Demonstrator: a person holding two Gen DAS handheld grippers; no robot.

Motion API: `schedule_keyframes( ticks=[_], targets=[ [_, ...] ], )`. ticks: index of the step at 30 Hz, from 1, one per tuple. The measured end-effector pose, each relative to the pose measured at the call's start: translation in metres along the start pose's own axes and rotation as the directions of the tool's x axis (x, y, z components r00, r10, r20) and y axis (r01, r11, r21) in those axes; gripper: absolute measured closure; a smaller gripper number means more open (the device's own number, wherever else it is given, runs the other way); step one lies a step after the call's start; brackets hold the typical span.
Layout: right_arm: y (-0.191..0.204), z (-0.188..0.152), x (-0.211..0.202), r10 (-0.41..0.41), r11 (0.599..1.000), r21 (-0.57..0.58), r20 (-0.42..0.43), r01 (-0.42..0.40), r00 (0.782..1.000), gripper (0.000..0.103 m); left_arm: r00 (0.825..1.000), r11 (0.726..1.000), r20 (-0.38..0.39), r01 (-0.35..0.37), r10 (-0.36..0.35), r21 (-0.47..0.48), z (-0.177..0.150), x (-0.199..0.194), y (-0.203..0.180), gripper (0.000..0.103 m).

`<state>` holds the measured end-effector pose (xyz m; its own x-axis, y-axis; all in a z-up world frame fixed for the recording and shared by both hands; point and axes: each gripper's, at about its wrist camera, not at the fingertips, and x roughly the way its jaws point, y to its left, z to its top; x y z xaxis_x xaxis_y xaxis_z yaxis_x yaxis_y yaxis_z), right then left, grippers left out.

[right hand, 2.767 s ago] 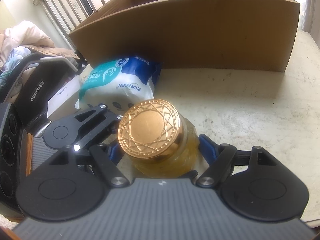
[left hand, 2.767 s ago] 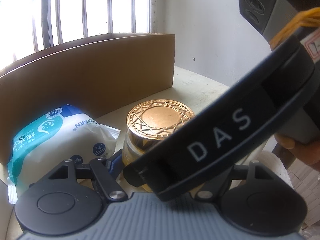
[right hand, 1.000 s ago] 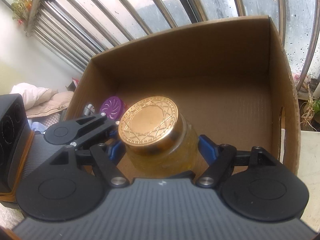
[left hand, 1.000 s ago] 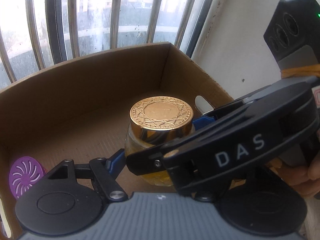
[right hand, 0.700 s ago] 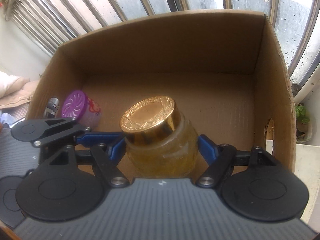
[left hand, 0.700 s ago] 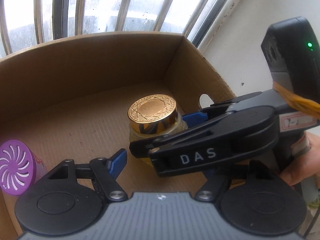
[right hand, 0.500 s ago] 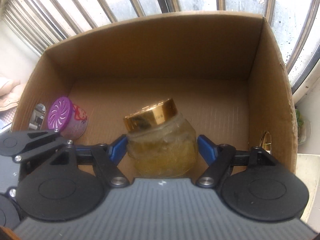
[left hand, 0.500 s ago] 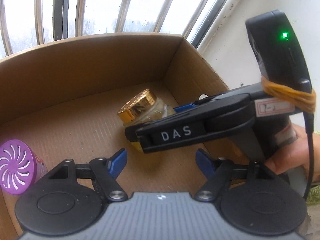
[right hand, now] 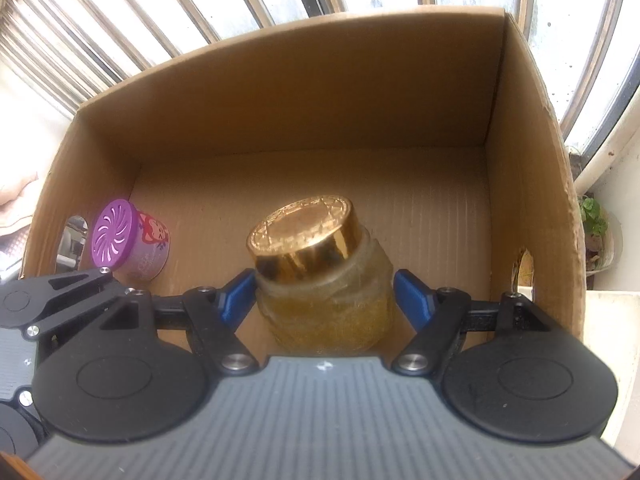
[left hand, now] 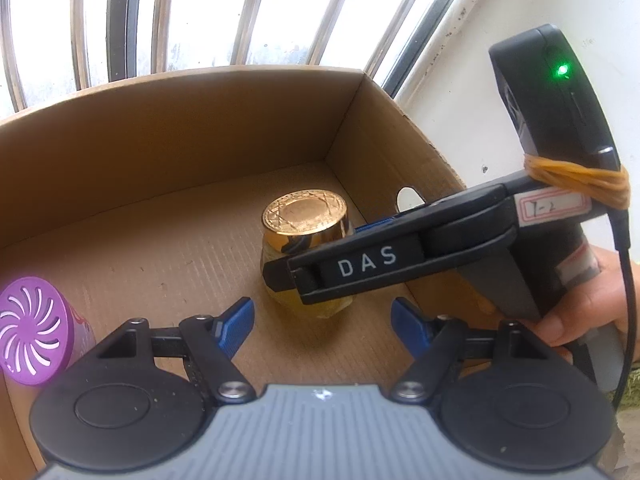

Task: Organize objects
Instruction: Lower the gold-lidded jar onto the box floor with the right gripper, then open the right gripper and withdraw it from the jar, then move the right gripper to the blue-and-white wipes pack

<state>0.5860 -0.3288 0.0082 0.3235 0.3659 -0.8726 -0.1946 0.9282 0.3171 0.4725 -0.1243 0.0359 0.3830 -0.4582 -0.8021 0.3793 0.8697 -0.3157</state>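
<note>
Gold-lidded jar (right hand: 320, 276) sits low in the box (right hand: 304, 92), right of middle, between your right gripper's (right hand: 320, 294) blue pads (right hand: 236, 296). Those jaws stand about jar-width apart; the left pad looks to touch the glass, the right shows a sliver of gap — whether they still bear on it, I cannot tell. Jar's axis runs near upright, lid tipped slightly away toward the far wall. From the left wrist view the jar (left hand: 306, 248) seems to rest on the box floor, close to the right wall with its hand-hole (left hand: 408, 196).

Your right gripper is the nearer one by far; it reaches in from the right, straight along its fingers to the jar. Left gripper (left hand: 322, 318) hangs above the near side of the box, jaws wide, holding nothing, jar just beyond its tips.

Other things: a purple-lidded tin (right hand: 128, 240) against the left wall, well apart from the jar — no obstacle. Right wall is the tight side; judge that a spread of the right jaws has room, but withdraw up and toward you, not sideways.
</note>
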Motion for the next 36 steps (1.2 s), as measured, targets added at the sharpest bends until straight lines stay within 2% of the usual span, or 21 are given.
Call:
schedule_keyframes(
  ticks=[5,10,13,18,20,22,26,29,33,36],
  targets=[
    [0.001,-0.007,-0.004,0.012,1.0,0.01,-0.026,-0.012,1.0,0.025,1.0,1.0,-0.001,-0.007,0.007,0.008,-0.007,-0.006,0.001,0.026],
    [0.006,-0.012,-0.019,0.002,1.0,0.004,0.006,-0.002,1.0,0.022,1.0,1.0,0.02,-0.013,0.013,0.014,-0.012,-0.014,-0.012,0.025],
    [0.016,-0.018,-0.035,0.01,1.0,0.003,0.046,-0.01,0.999,0.02,0.998,0.999,0.053,-0.018,0.017,0.027,-0.018,-0.025,-0.011,0.022],
    [0.024,-0.036,-0.081,0.043,0.999,0.005,0.168,-0.045,0.985,0.011,0.992,0.998,0.12,-0.039,0.031,0.059,-0.035,-0.068,-0.036,0.019],
    [0.027,-0.05,-0.106,0.077,0.997,0.01,0.234,-0.082,0.969,0.008,0.988,0.996,0.149,-0.05,0.039,0.07,-0.047,-0.088,-0.042,0.018],
    [0.029,-0.066,-0.129,0.12,0.992,0.01,0.286,-0.129,0.951,0.002,0.981,0.994,0.189,-0.068,0.051,0.084,-0.057,-0.11,-0.049,0.012],
    [0.035,-0.118,-0.172,0.196,0.978,-0.017,0.419,-0.208,0.886,0.001,0.963,0.991,0.261,-0.09,0.06,0.104,-0.094,-0.147,-0.055,0.009],
    [0.034,-0.161,-0.191,0.219,0.971,-0.021,0.485,-0.239,0.847,0.001,0.948,0.99,0.312,-0.099,0.063,0.102,-0.129,-0.174,-0.054,0.005],
    [0.041,-0.214,-0.188,0.198,0.974,-0.01,0.534,-0.228,0.822,0.001,0.92,0.987,0.381,-0.132,0.089,0.089,-0.177,-0.198,-0.05,0.001],
    [0.046,-0.246,-0.178,0.176,0.976,0.007,0.553,-0.216,0.815,0.001,0.91,0.985,0.395,-0.163,0.128,0.059,-0.208,-0.198,-0.045,0.001]
  ],
)
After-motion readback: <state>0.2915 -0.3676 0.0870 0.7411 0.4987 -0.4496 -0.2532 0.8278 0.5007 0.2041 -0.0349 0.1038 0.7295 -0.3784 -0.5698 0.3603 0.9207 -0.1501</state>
